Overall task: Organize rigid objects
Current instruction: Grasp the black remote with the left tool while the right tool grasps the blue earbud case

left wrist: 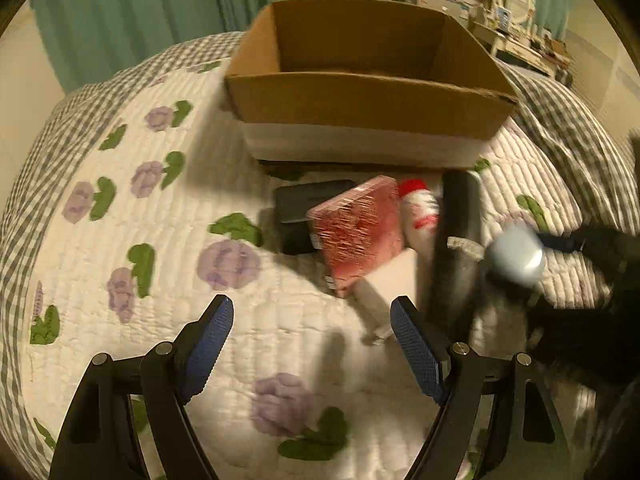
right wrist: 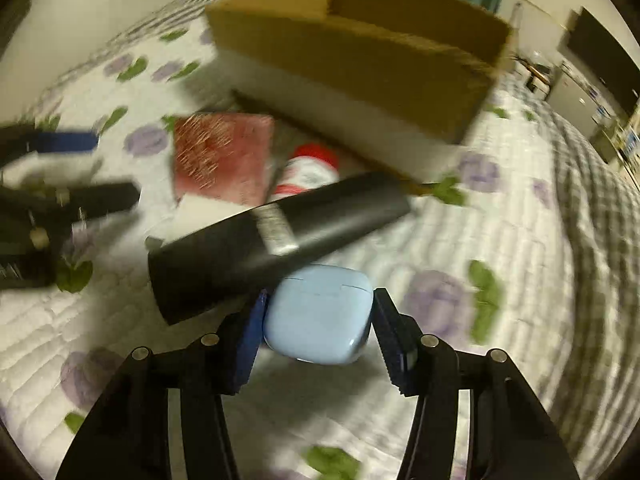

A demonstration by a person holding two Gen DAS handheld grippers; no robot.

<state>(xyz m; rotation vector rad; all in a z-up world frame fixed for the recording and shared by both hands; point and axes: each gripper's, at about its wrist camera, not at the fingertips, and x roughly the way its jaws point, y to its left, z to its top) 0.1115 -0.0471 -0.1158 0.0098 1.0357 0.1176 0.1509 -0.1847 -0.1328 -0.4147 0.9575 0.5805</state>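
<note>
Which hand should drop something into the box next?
Right. The right gripper already clamps the blue case near the box; the left gripper is open and holds nothing.

A: How is the left gripper (left wrist: 308, 320)?
B: Low in the left wrist frame, jaws spread wide with nothing between the blue pads (left wrist: 208, 350).
A: And the right gripper (right wrist: 318, 312)?
B: At the bottom centre of its frame, pads closed against both sides of a pale blue case (right wrist: 316, 316).
</note>
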